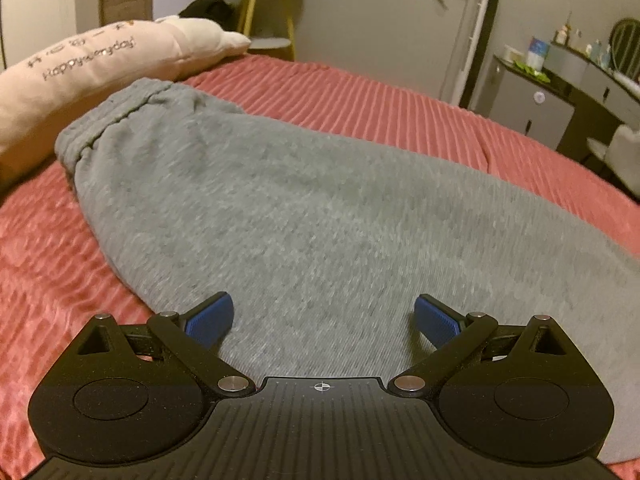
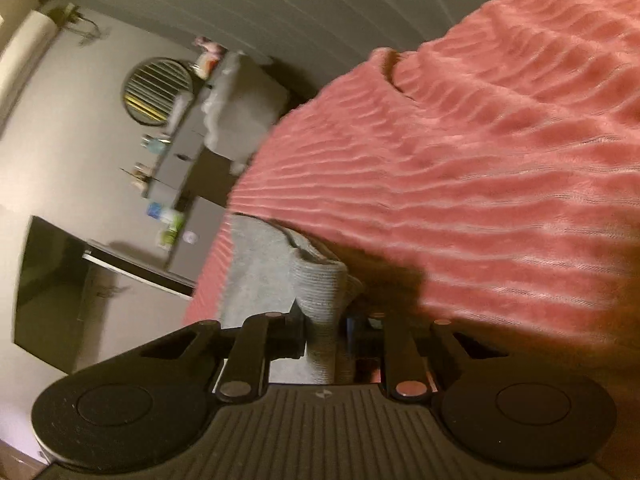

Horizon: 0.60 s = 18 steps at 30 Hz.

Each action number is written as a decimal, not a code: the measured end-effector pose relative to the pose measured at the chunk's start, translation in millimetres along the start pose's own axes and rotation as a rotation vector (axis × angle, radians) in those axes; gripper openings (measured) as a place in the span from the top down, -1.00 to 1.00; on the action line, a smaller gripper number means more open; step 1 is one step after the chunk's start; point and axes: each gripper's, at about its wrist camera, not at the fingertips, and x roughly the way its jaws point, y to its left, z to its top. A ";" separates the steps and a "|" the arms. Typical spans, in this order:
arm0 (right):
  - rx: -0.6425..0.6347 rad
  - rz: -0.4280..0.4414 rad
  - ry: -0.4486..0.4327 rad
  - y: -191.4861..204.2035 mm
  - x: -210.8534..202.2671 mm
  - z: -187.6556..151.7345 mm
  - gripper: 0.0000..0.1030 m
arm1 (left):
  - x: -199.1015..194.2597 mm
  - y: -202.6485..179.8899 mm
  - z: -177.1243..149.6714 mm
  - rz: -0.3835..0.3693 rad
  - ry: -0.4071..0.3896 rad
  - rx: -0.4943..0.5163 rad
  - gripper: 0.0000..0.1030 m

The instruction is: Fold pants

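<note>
Grey sweatpants (image 1: 280,208) lie flat on the pink ribbed bedspread (image 1: 380,96), with the elastic waistband (image 1: 104,120) at the far left by the pillow. My left gripper (image 1: 323,320) is open, its blue pads (image 1: 210,318) hovering just above the grey fabric. In the right wrist view, which is rolled sideways, my right gripper (image 2: 324,336) is shut on a ribbed grey cuff (image 2: 320,292) of the pants, lifted off the bedspread (image 2: 480,180).
A long cream pillow with lettering (image 1: 88,64) lies at the bed's far left. A yellow stool (image 1: 268,8) stands behind it. A dark desk with bottles and small items (image 1: 560,80) runs along the right wall. A round mirror (image 2: 158,90) hangs over it.
</note>
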 end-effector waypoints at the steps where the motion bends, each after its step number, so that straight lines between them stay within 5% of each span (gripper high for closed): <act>1: -0.003 -0.024 -0.003 0.3 1.9 -0.7 0.54 | -0.1 1.6 0.5 -0.005 -0.001 -0.012 -0.96; 4: 0.028 -0.050 -0.009 0.3 5.4 -1.4 0.48 | -0.7 2.3 1.3 -0.011 0.000 -0.020 -0.96; 7: -0.083 -0.097 -0.031 26.5 -0.5 -2.3 0.66 | -2.2 4.5 2.8 -0.022 -0.001 -0.039 -0.96; 10: -0.368 -0.139 -0.067 87.7 -9.1 -15.0 0.70 | -3.1 9.5 4.8 -0.039 -0.001 -0.076 -0.96; 13: -0.662 -0.084 -0.094 159.4 -18.5 -46.7 0.72 | -5.0 12.5 5.7 -0.056 -0.005 -0.094 -0.96; 18: -1.119 0.135 0.025 255.8 -23.6 -157.3 0.72 | -12.7 15.1 6.4 -0.086 -0.030 -0.103 -0.96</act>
